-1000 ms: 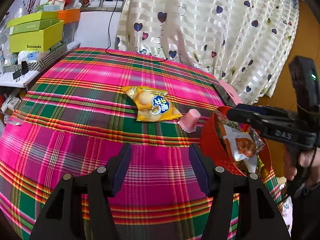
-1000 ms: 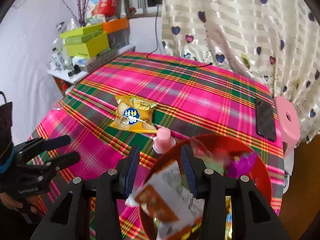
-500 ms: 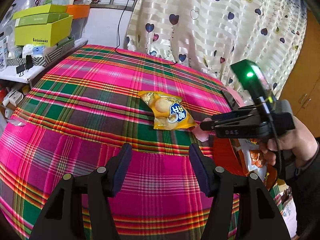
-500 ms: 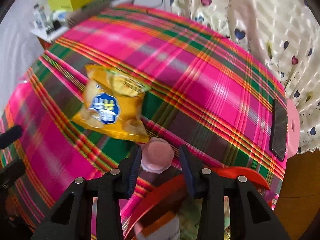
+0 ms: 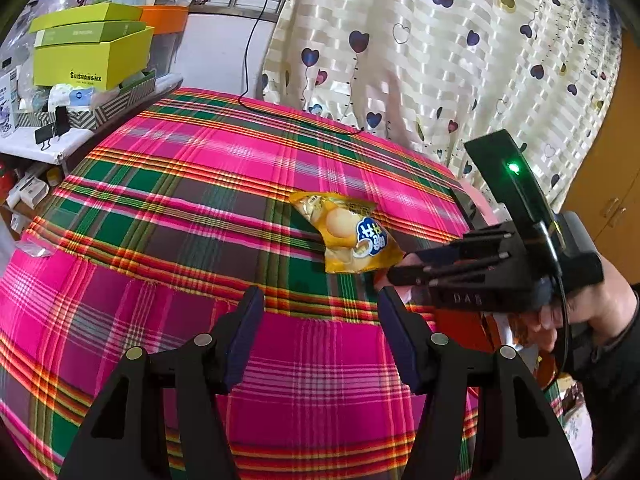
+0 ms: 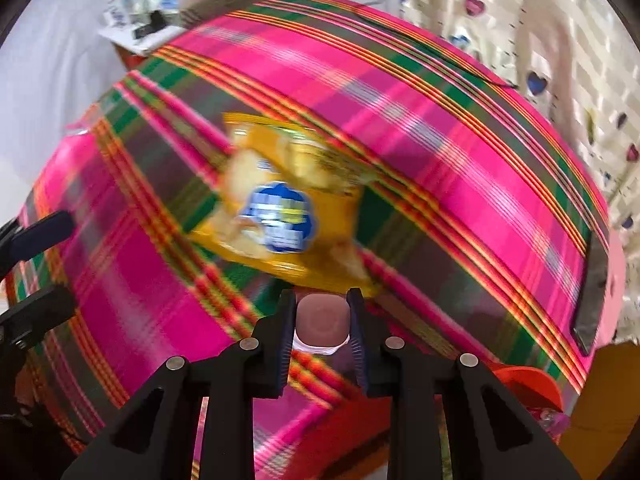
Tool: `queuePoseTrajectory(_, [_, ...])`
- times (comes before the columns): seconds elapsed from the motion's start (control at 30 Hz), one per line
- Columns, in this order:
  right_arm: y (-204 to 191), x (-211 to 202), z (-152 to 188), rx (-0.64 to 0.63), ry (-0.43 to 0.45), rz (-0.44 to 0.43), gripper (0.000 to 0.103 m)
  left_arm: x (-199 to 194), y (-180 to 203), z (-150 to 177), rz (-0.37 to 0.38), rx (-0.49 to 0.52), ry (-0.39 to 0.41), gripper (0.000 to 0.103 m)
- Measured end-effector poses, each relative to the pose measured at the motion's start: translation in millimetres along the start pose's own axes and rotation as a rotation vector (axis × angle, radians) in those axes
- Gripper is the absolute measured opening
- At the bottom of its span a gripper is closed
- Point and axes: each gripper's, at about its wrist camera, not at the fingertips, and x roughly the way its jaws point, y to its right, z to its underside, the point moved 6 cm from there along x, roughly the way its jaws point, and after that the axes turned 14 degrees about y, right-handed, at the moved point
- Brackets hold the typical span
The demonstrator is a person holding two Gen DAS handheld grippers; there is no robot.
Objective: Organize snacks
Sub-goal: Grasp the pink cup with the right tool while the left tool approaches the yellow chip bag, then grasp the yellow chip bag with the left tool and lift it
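A yellow snack bag [image 5: 349,232] lies on the plaid tablecloth [image 5: 200,200]; it also shows blurred in the right wrist view [image 6: 284,216]. My right gripper [image 6: 322,312] is shut on a small pink jelly cup [image 6: 322,320], just in front of the bag. In the left wrist view the right gripper [image 5: 404,272] reaches in from the right, and the cup is mostly hidden behind it. A red bowl [image 5: 468,328] with snack packets sits under the right gripper; its rim [image 6: 528,380] shows at lower right. My left gripper [image 5: 320,320] is open and empty above the cloth.
A black phone [image 6: 592,288] lies near the table's right edge beside a pink stool [image 6: 618,280]. Green boxes [image 5: 88,56] and clutter stand on a side shelf at the left. A heart-print curtain [image 5: 440,60] hangs behind, and a black cable [image 5: 296,120] crosses the far edge.
My right gripper has moved from the red bowl to the pink jelly cup and closed on it. My left gripper stayed open while its view shifted slightly left.
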Motion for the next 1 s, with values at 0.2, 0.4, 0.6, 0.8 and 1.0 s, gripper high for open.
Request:
queuePoseTrajectory(0.2, [1,-18,-4,0.005,0.045,0.020,0.023,-2,-5,-1,-0.006,-0.015,0.008,0.060])
queuePoseTrajectory(0.4, [32,-43,-13,0.029,0.086,0.084,0.023,-1,-6,-1,0.001,-0.023,0.007,0.060])
queuePoseTrajectory(0.6, [59,-19,-31,0.032,0.092,0.200,0.023,0,-9,-2,-0.004,-0.026,0.008,0.060])
queuePoseTrajectory(0.8, [60,17,-44,0.058,0.053,0.162,0.023,1,-19,-2,-0.021,-0.035,0.002,0.060])
queuePoseTrajectory(1.0, [23,18,-46,0.063,0.071,0.010,0.023,4,-29,-2,-0.031,-0.057,-0.004,0.060])
